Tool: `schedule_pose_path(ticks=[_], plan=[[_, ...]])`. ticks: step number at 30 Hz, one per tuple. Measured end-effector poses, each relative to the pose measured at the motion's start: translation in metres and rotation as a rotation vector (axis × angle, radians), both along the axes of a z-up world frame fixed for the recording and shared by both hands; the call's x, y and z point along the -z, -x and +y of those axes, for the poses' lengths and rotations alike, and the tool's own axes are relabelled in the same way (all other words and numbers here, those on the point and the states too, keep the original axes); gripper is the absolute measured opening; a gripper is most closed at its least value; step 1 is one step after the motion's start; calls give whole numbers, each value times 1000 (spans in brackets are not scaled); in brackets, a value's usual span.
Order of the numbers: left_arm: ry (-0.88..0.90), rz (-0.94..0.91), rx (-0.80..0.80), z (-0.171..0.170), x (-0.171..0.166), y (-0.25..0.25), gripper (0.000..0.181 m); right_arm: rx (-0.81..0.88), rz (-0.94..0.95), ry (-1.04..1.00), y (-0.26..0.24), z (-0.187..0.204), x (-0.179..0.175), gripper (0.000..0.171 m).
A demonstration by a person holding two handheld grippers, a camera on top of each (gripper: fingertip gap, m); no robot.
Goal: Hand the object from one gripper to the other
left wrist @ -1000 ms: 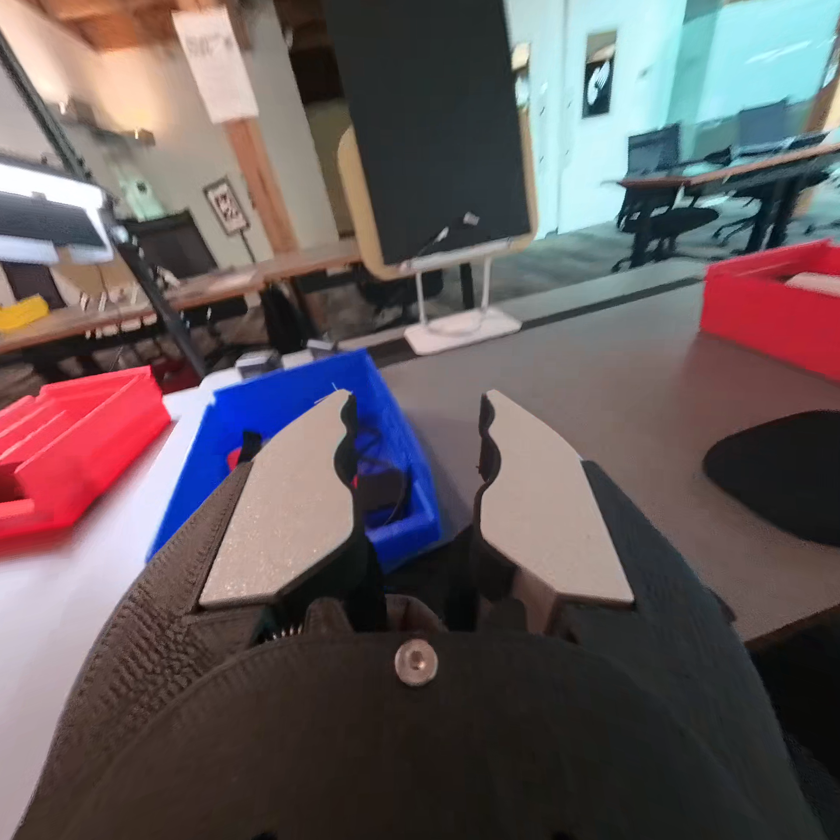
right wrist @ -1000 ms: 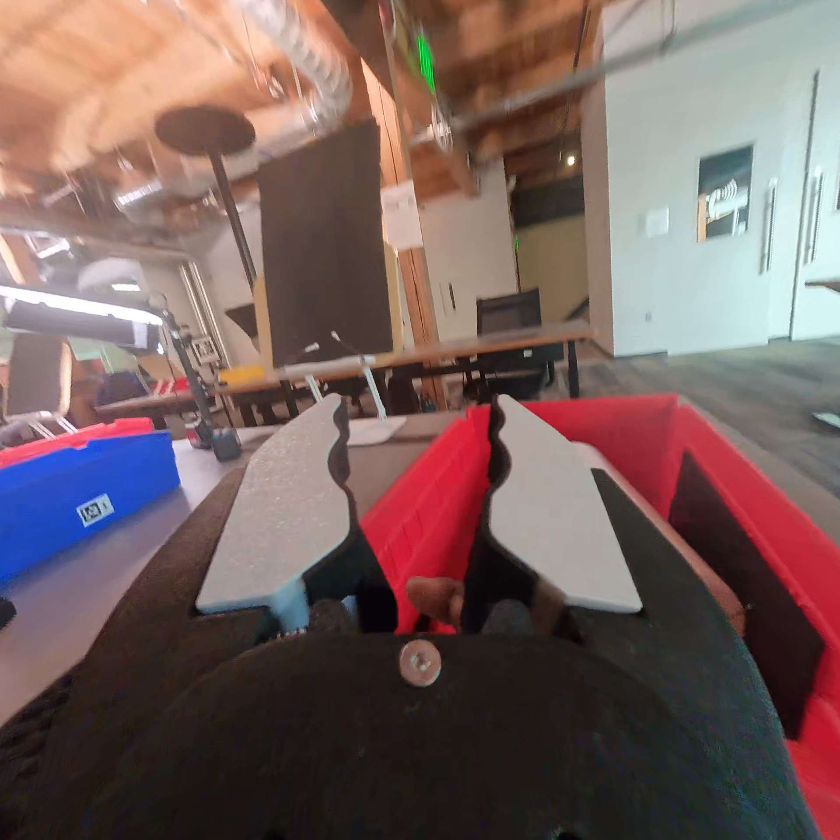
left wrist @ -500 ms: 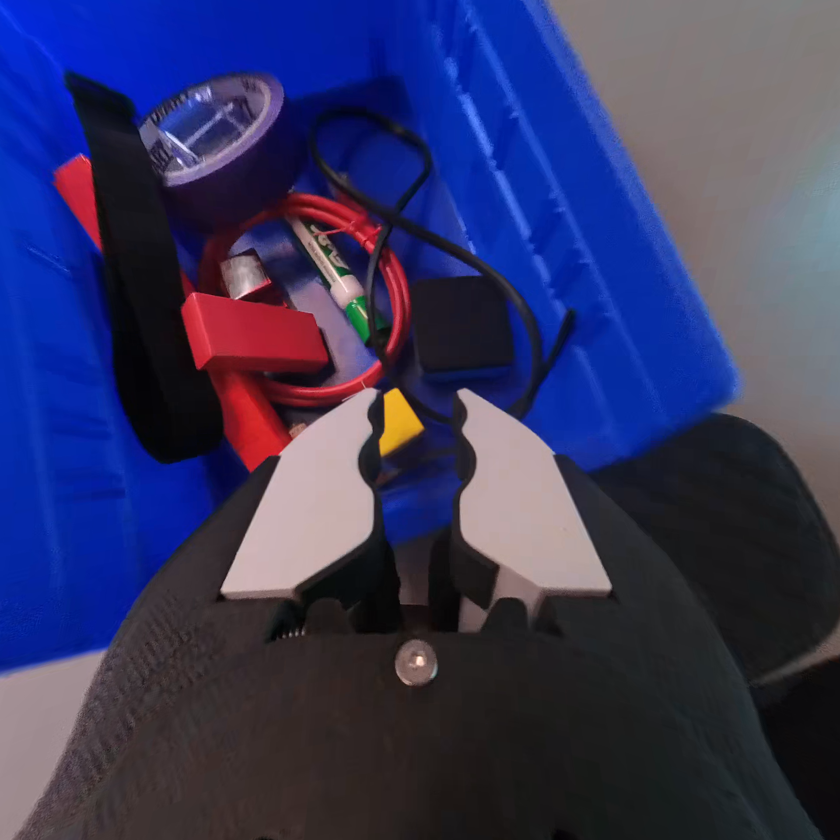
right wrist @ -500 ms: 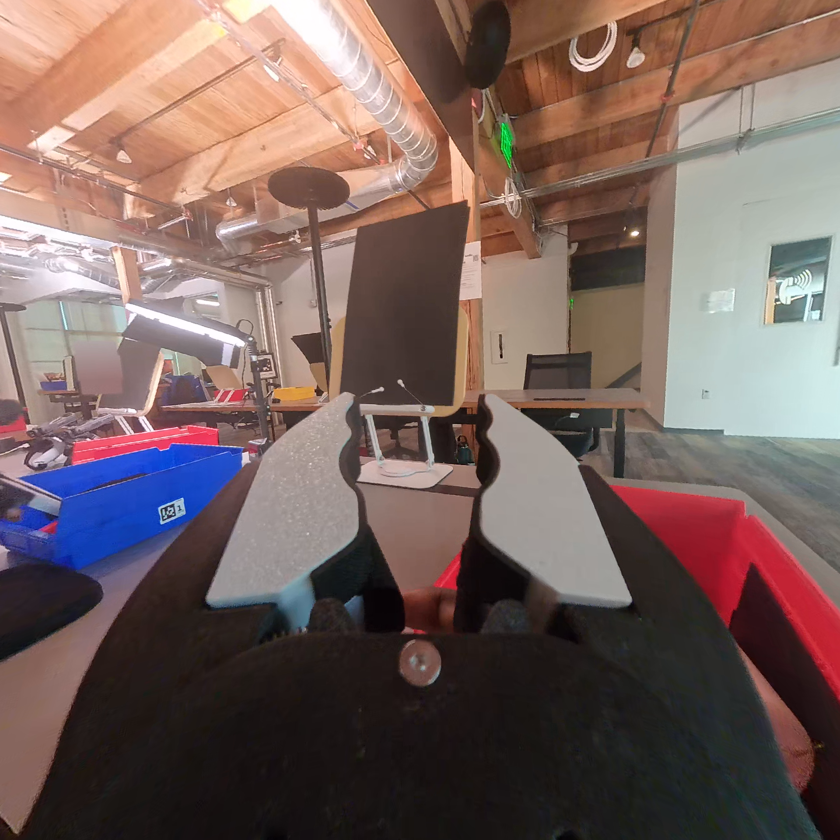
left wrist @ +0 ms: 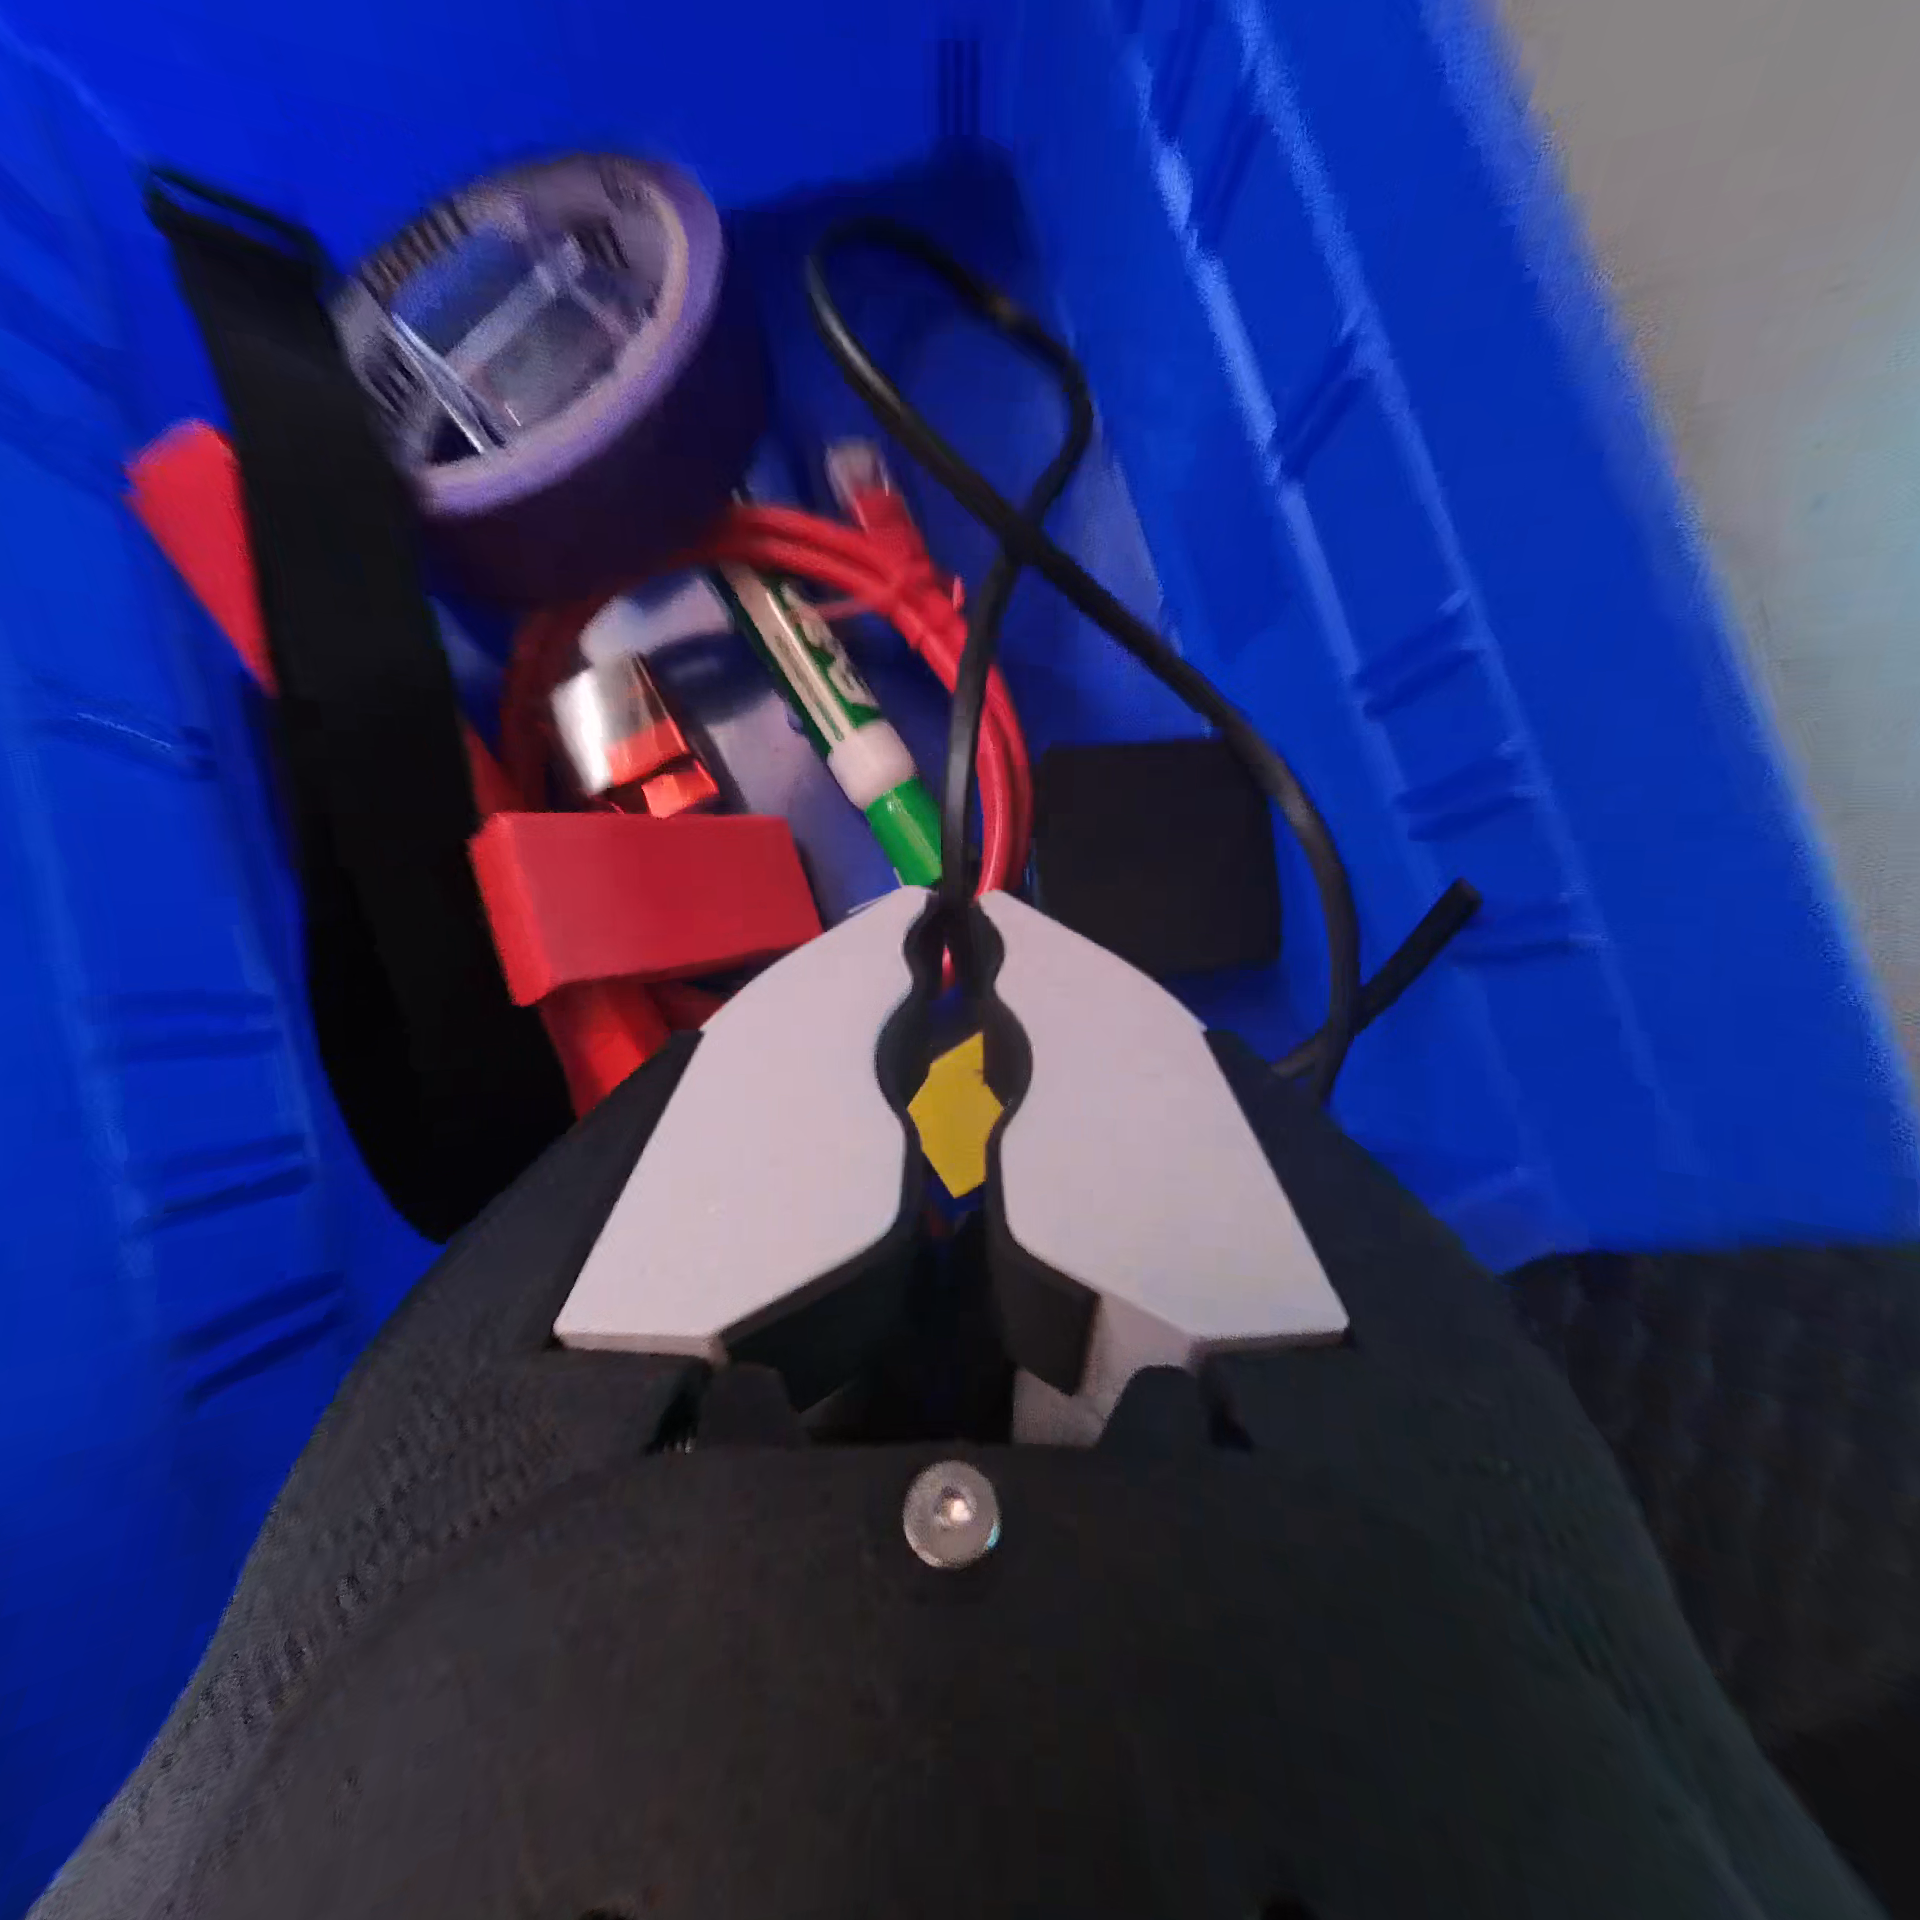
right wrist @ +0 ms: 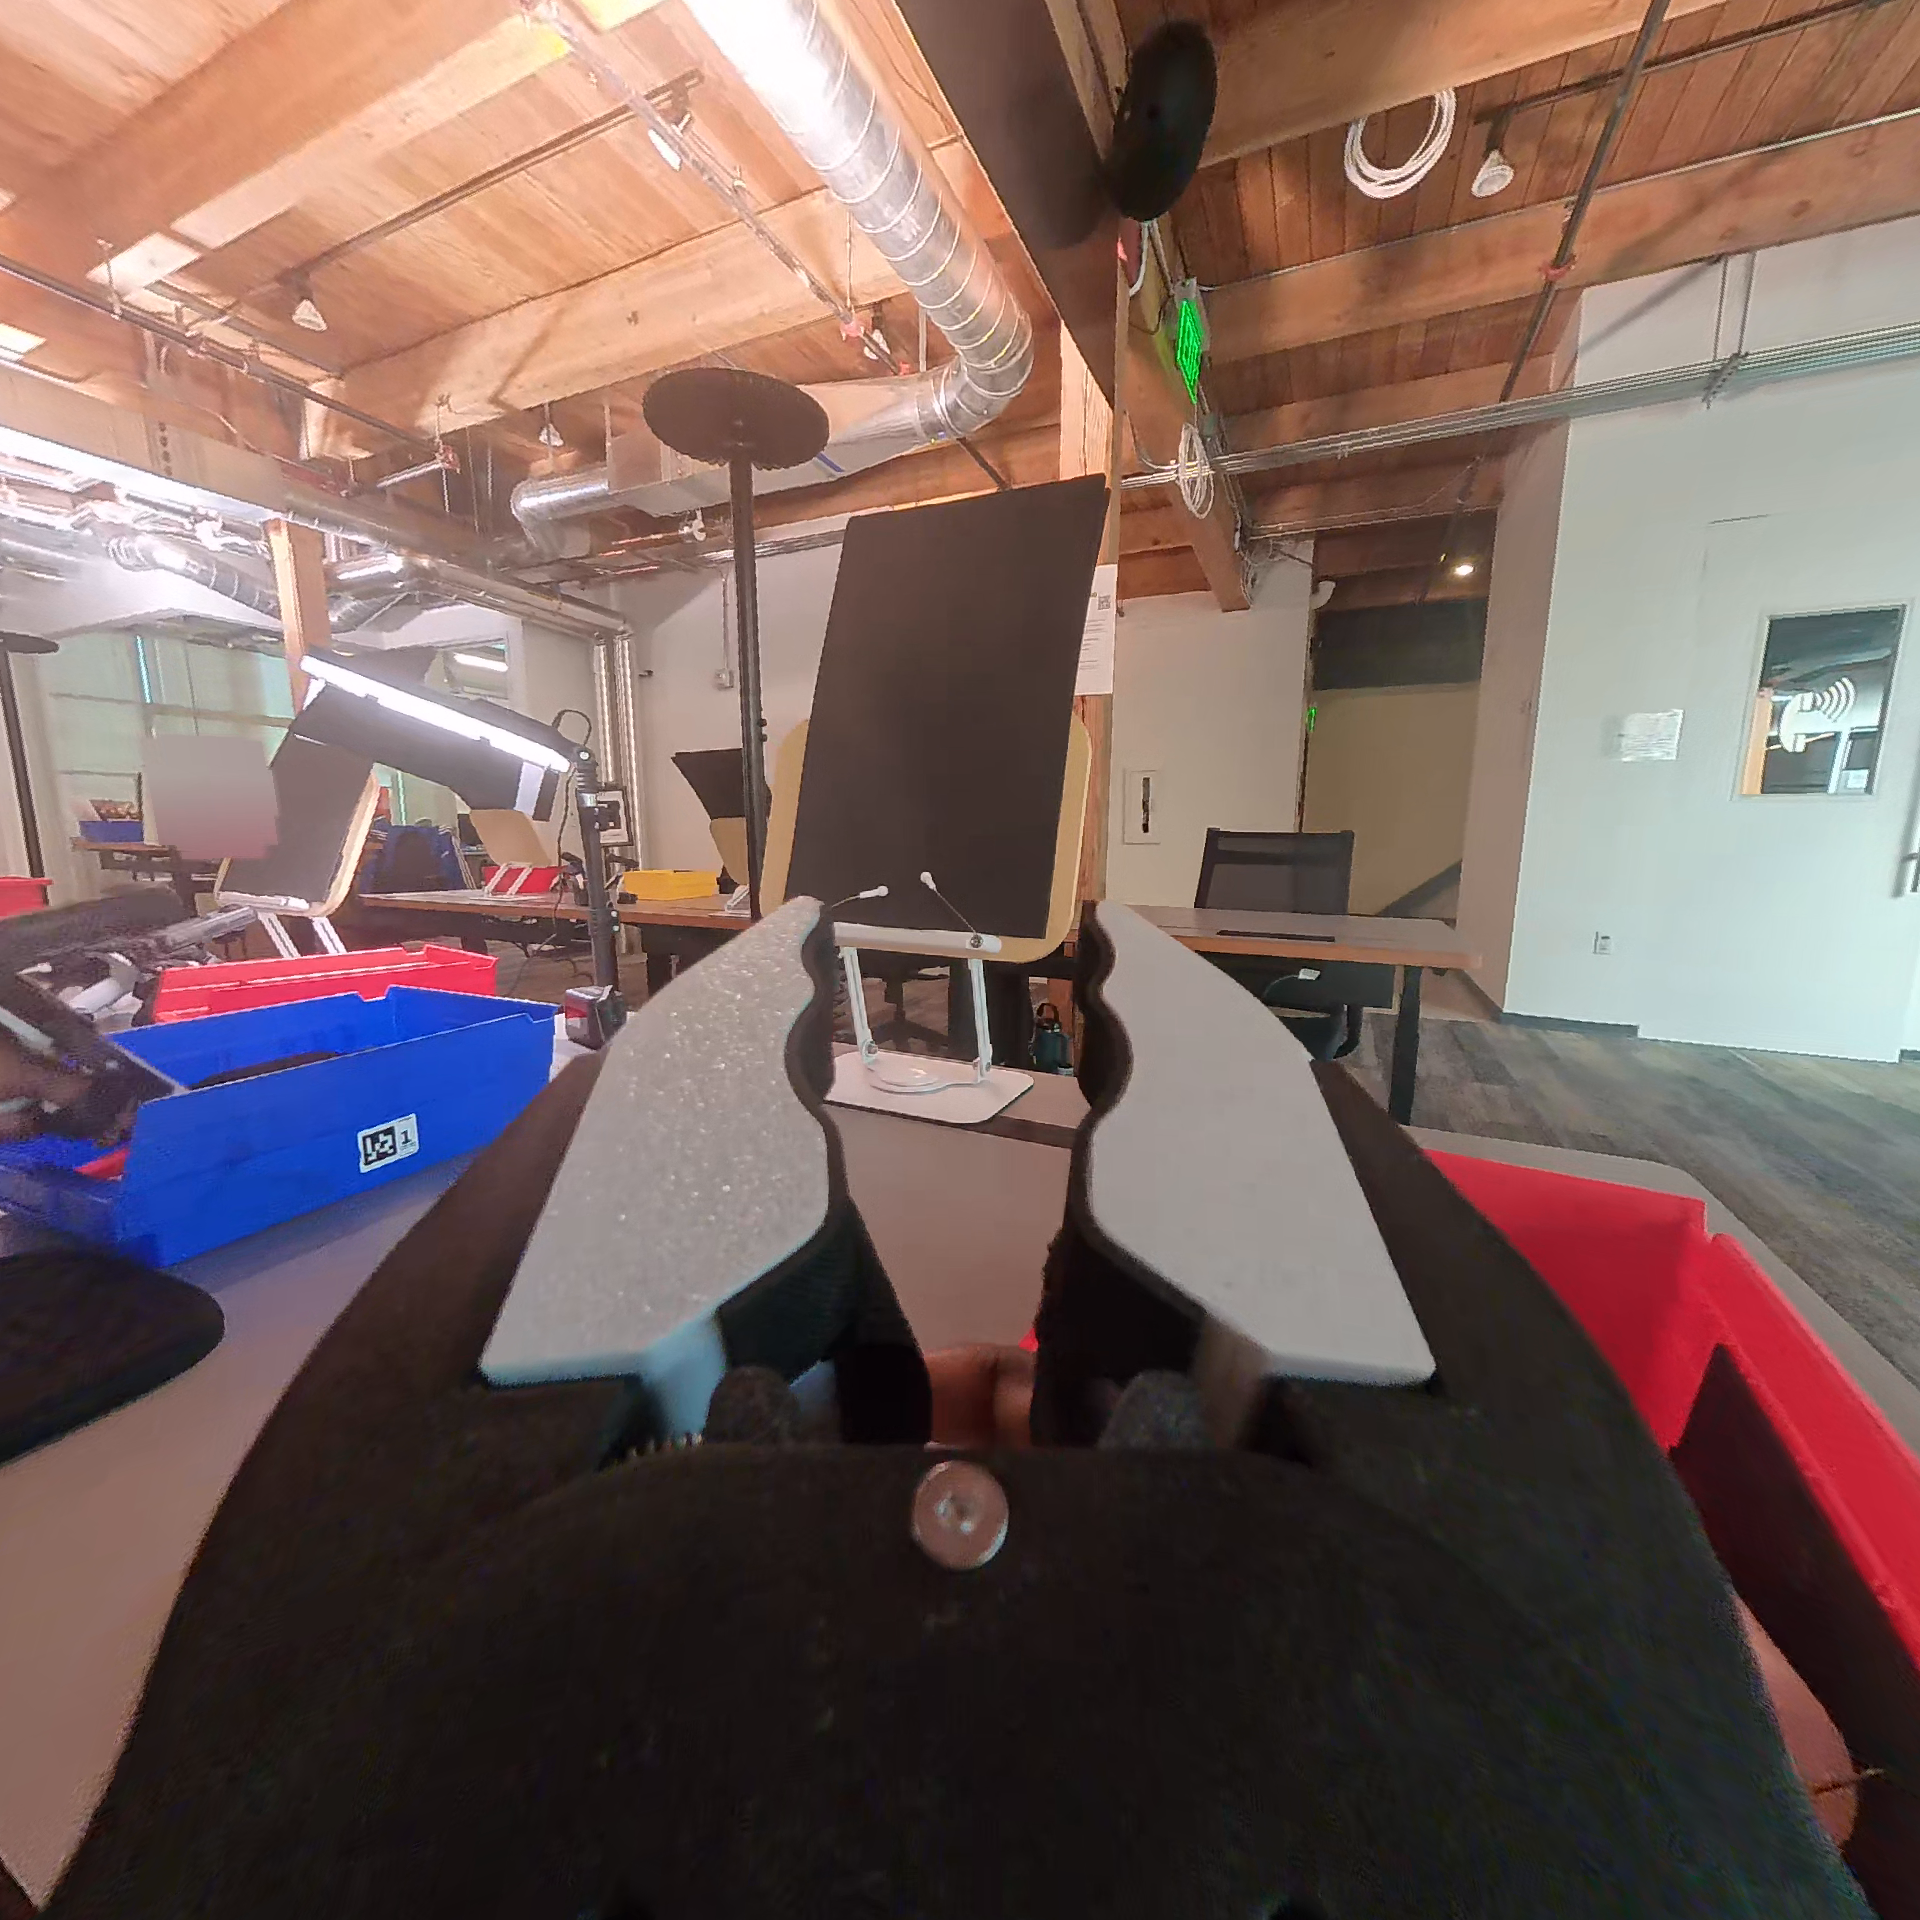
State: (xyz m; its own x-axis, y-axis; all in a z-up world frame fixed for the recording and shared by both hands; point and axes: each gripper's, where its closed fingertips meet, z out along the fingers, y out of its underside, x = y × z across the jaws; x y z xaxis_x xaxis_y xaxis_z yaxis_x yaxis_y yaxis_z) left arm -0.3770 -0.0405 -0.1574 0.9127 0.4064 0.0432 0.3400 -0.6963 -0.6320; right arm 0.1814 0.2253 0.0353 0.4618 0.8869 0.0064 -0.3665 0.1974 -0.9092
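Observation:
In the left wrist view my left gripper (left wrist: 953,914) reaches down into a blue bin (left wrist: 1351,520). Its jaws are closed on a thin black cable (left wrist: 1049,416) that loops up and away from the tips. A yellow piece (left wrist: 951,1127) shows through the gap lower between the fingers. My right gripper (right wrist: 951,935) is open and empty. It is held above the grey table (right wrist: 935,1174), between the blue bin (right wrist: 312,1101) on its left and a red bin (right wrist: 1579,1278) on its right.
The blue bin also holds a purple tape roll (left wrist: 582,416), a coiled red cable (left wrist: 883,561), a green marker (left wrist: 831,707), a red block (left wrist: 644,904), a black strap (left wrist: 343,675) and a black square block (left wrist: 1153,852). A black pad (right wrist: 94,1340) lies on the table. Spacing between my two grippers at the tips: around 65 cm.
My left gripper swung down into the blue bin, moved deeper and closed its jaws on the black cable. My right gripper rose from the red bin, tilted up and stayed open.

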Motion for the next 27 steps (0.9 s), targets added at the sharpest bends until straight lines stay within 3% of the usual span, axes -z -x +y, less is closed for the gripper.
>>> schedule_pose_path(ticks=[1,5,9,13,16,20,27], plan=[[-42,24,-4,1,-13,0,5,1,-2,-2,0,0,0,44],[-207,170,1,6,-81,-5,4,-6,-2,-7,1,-3,-1,44],[-479,382,43,12,-178,-31,4,-15,-7,-21,3,-9,-5,43],[-839,543,164,4,-283,-98,3,-32,-23,-43,5,-18,-9,41],[-1013,615,270,-9,-335,-157,4,-62,-47,-58,10,-29,-11,40],[-1119,666,425,-21,-361,-232,4,-193,-89,-66,24,-61,-16,40],[-1261,575,786,-18,-353,-369,4,-582,-154,-215,55,-177,-28,42]])
